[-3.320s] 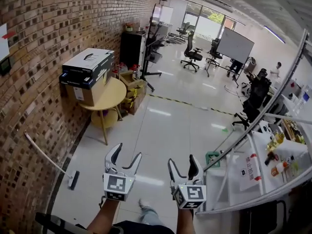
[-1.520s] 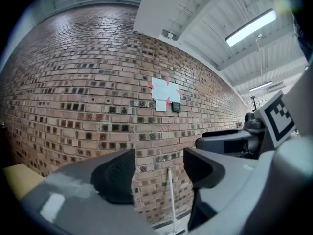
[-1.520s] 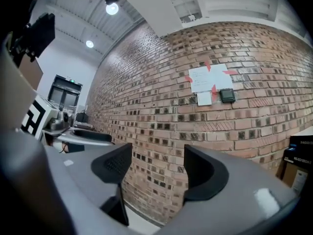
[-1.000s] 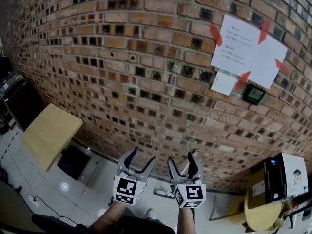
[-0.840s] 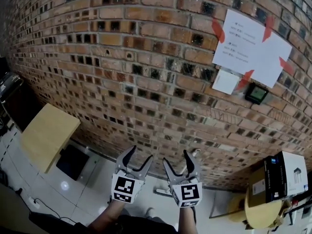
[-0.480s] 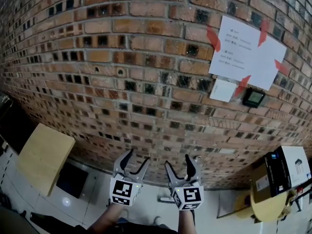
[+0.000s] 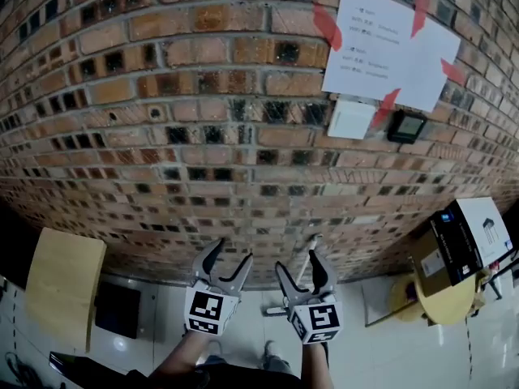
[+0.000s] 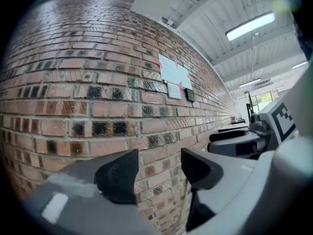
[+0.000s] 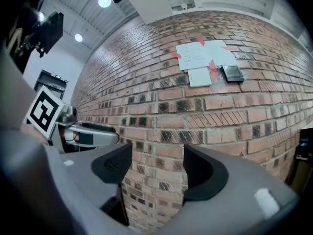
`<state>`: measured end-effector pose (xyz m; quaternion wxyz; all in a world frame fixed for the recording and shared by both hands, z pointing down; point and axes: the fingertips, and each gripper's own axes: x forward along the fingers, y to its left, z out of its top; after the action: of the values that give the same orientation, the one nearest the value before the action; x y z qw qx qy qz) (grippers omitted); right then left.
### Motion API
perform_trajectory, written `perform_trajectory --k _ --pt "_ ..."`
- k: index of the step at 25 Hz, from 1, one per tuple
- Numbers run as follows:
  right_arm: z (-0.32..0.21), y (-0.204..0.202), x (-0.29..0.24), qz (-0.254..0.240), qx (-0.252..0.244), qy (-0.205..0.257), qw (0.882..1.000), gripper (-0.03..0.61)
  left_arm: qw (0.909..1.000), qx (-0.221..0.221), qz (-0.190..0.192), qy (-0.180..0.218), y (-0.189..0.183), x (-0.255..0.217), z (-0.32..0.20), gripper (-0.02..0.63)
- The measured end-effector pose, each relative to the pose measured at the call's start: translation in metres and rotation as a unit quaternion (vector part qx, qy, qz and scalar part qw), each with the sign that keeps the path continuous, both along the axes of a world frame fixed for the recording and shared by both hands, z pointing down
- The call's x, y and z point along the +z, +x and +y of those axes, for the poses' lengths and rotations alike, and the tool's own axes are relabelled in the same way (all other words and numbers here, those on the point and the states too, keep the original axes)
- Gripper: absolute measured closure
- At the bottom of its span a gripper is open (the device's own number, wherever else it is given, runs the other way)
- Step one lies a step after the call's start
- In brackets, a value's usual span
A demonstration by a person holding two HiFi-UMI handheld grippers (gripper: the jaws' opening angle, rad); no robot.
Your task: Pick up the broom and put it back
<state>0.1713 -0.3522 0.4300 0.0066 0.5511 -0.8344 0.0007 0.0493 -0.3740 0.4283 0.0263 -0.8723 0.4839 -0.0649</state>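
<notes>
Left gripper (image 7: 229,252): jaws opening, only brick wall (image 7: 162,136) showing between them. Right gripper (image 7: 298,262): jaws apart, empty. Broom (image 7: 309,245) leans on the wall at bottom centre, just beyond both; head view only. Taped paper notice (image 7: 389,47) upper right, also in both gripper views; print too small to read.

No print is legible. The white sheet (image 7: 389,47) taped on the brick wall (image 7: 162,96), at one o'clock, bears lines too small to read; likewise the box (image 7: 470,233) at four o'clock.
</notes>
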Motion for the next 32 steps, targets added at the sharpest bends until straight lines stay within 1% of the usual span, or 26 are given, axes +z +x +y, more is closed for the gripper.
perform_trajectory --k 4,9,15,20,22,25,27,30,32 --pt "0.008 0.035 0.021 -0.001 0.039 -0.025 0.999 0.244 0.9989 0.043 -0.001 -0.021 0.037 0.020 -0.007 0.339" --pt "0.023 0.077 0.060 -0.004 0.088 -0.070 0.994 0.244 0.9938 0.095 -0.013 -0.057 0.080 0.056 -0.007 0.339" --pt "0.036 0.114 0.105 -0.011 0.128 -0.118 0.985 0.244 0.9848 0.142 -0.036 -0.094 0.111 0.097 0.002 0.339" --pt "0.055 0.143 0.140 -0.015 0.154 -0.150 0.976 0.244 0.9761 0.179 -0.051 -0.112 0.137 0.131 0.009 0.339" --pt "0.069 0.162 0.157 -0.011 0.173 -0.167 0.970 0.244 0.9716 0.197 -0.055 -0.118 0.150 0.147 0.009 0.339" --pt "0.096 0.199 0.185 -0.007 0.213 -0.195 0.957 0.244 0.9635 0.225 -0.061 -0.131 0.170 0.173 0.009 0.339" --pt "0.116 0.222 0.204 -0.003 0.229 -0.207 0.951 0.244 0.9584 0.242 -0.064 -0.138 0.181 0.189 0.007 0.339" --pt "0.154 0.251 0.235 -0.001 0.216 -0.219 0.952 0.244 0.9520 0.260 -0.064 -0.149 0.195 0.209 0.004 0.339" --pt "0.184 0.271 0.259 -0.010 0.213 -0.231 0.949 0.244 0.9486 0.269 -0.070 -0.152 0.201 0.220 0.000 0.339"
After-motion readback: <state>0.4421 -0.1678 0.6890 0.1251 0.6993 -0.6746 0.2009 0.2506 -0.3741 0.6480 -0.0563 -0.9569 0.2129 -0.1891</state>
